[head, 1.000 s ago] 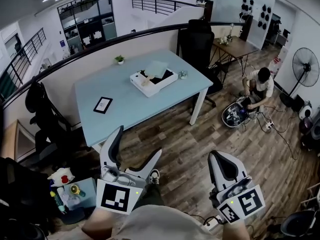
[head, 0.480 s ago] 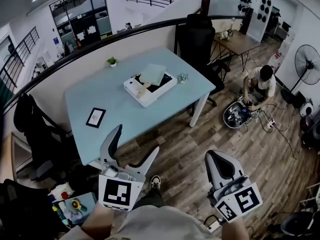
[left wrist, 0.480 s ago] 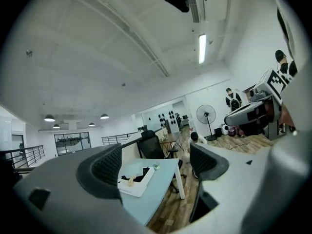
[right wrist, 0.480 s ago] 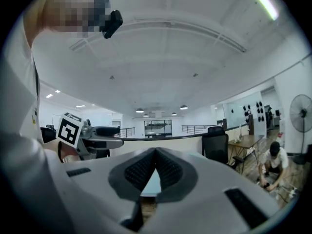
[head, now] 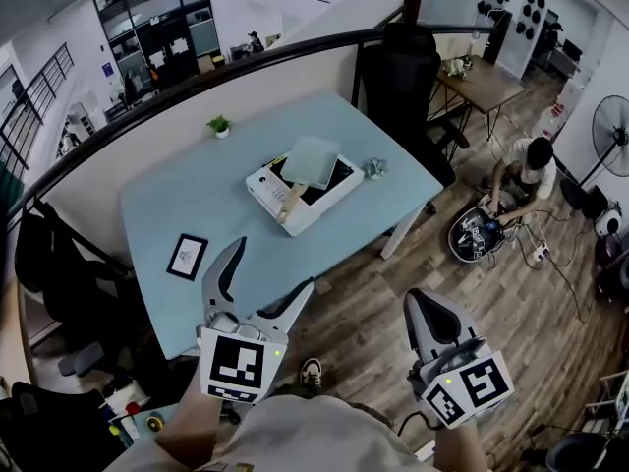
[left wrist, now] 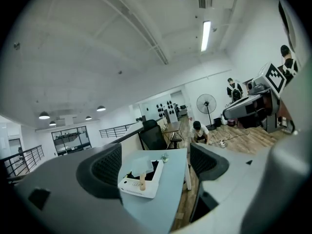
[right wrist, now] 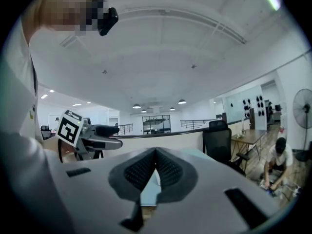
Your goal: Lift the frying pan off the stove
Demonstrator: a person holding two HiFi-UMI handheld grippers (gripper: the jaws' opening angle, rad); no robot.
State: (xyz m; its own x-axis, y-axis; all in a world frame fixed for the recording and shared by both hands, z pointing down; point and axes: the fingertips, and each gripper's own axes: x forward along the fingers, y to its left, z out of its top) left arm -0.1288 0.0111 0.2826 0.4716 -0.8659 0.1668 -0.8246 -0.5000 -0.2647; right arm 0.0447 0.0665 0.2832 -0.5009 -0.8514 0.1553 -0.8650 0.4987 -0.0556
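Observation:
A white stove [head: 326, 199] stands on the light blue table [head: 197, 205], well ahead of both grippers. On it sits a pale frying pan [head: 311, 160] with a wooden handle [head: 288, 203] pointing toward me. My left gripper [head: 271, 266] hangs open and empty over the table's near edge. In the left gripper view the stove [left wrist: 139, 185] and pan [left wrist: 142, 165] show far off between the spread fingers [left wrist: 101, 172]. My right gripper [head: 427, 301] is shut over the wooden floor, holding nothing; its pads [right wrist: 168, 168] meet at the tips.
On the table are a small potted plant [head: 220, 125], a black-framed card [head: 186, 257] and a small greenish object [head: 373, 168]. A black office chair [head: 398, 67] stands at the far right corner. A person [head: 531, 165] crouches on the floor by cables; a fan [head: 604, 136] stands beyond.
The table and stove have drawn slightly closer and shifted right in the head view. Both grippers keep their poses, left open and right shut.

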